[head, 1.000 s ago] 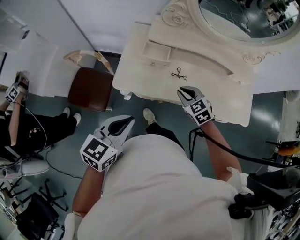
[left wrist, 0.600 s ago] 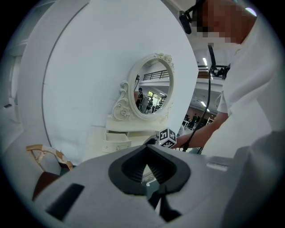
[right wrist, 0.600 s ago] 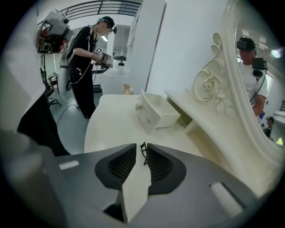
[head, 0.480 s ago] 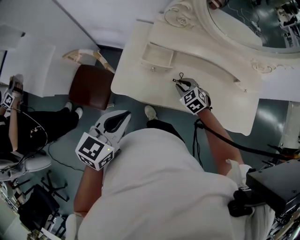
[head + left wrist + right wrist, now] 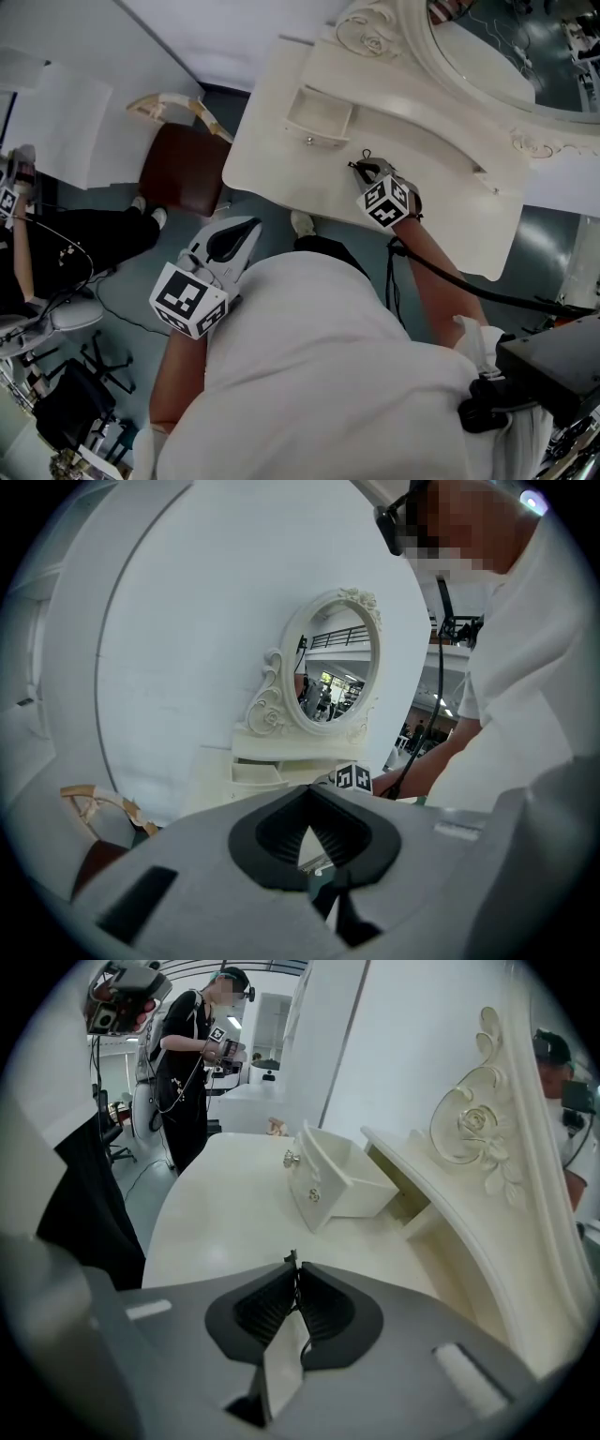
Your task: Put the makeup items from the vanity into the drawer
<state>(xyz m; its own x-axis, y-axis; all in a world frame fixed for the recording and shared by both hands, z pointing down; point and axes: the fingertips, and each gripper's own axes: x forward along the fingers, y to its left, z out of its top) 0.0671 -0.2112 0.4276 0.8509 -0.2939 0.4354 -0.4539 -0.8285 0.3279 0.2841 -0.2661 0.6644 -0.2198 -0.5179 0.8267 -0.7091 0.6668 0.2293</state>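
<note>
Cream-painted wood: vanity top (image 5: 281, 164), one small drawer (image 5: 319, 114) standing open at its back.

Head view.
- Black wire tool (image 5: 362, 157), thin and looped, probably a lash curler or small scissors. It lies on the vanity top just in front of the drawer.
- Right gripper (image 5: 371, 170), tips at the tool.
- Left gripper (image 5: 234, 242), held off the front edge, well apart from the work.

Left gripper view.
- Left gripper (image 5: 308, 797): jaws pressed together at the tips, nothing between them.
- Oval mirror (image 5: 330, 677) and the vanity lie ahead.

Right gripper view.
- Right gripper (image 5: 293, 1288): jaws nearly together, pinching the black wire tool (image 5: 292, 1269), which shows as a dark sliver between the pads.
- The drawer (image 5: 333, 1185) is ahead and slightly right, its mouth open upward.

Handling note (judgement).
- The pinch is narrow and the wire slippery, so hold pressure firm.
- Lift straight off the surface before travelling.
- Clear the drawer's front wall, then lower inside before releasing.
- A tilt could let the tool swing or slip.
</note>
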